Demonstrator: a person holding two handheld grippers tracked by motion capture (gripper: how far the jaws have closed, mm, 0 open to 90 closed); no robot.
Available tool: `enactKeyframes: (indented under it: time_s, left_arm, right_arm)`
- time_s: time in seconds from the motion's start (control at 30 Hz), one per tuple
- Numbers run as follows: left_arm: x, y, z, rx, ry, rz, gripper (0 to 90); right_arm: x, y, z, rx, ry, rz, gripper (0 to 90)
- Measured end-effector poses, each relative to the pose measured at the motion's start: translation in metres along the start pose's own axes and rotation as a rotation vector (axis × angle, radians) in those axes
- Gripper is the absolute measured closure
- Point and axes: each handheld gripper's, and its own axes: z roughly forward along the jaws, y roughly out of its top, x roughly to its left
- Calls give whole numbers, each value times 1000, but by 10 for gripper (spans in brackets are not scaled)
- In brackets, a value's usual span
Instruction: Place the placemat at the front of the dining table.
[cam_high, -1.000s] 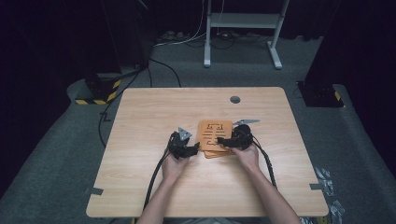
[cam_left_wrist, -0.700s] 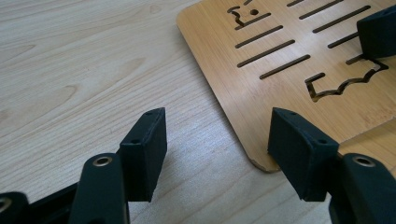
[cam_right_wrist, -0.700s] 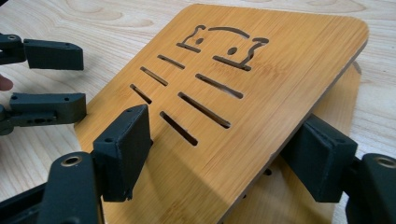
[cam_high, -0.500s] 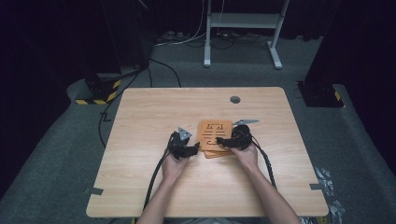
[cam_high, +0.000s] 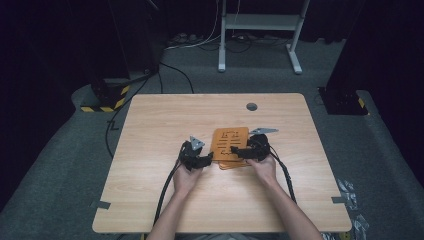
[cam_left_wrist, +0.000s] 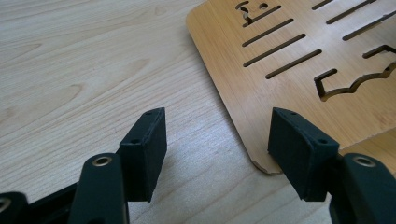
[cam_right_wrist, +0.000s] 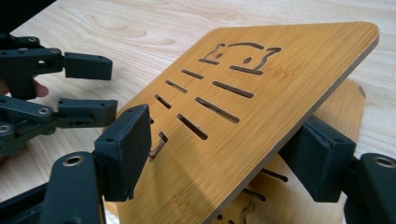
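Observation:
Two orange bamboo boards lie stacked at the middle of the wooden table (cam_high: 150, 130). The top board (cam_high: 230, 141) (cam_right_wrist: 261, 102) has cut slots and a cat-face outline. It is tilted up off the lower board (cam_right_wrist: 345, 107). My right gripper (cam_high: 236, 151) (cam_right_wrist: 224, 154) stands open around its near edge, one jaw over the face and one under the edge. My left gripper (cam_high: 209, 157) (cam_left_wrist: 217, 144) is open at the board's (cam_left_wrist: 299, 60) left corner, which lies by its right-hand jaw; the other jaw is over bare table. The left gripper (cam_right_wrist: 86, 88) also appears open in the right gripper view.
A round grey grommet (cam_high: 251, 106) sits near the table's far edge. Cables trail from both grippers toward the near edge. Beyond the table stand a white desk frame (cam_high: 260, 30) and dark boxes with yellow-black stripes (cam_high: 105, 102) on the floor.

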Motion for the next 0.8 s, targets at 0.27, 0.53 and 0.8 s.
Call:
enactKeyframes:
  time_s: [0.27,0.53,0.8]
  left_arm:
    - [1,0,0,-4,2,-4,371]
    - [1,0,-1,-9,2,-10,372]
    - [3,0,-1,-9,1,-11,373]
  right_arm:
    - [12,3,-1,-13,-11,-22,267]
    - [22,4,0,-35,-36,-57,253]
    - [33,5,3,-56,-30,-74,251]
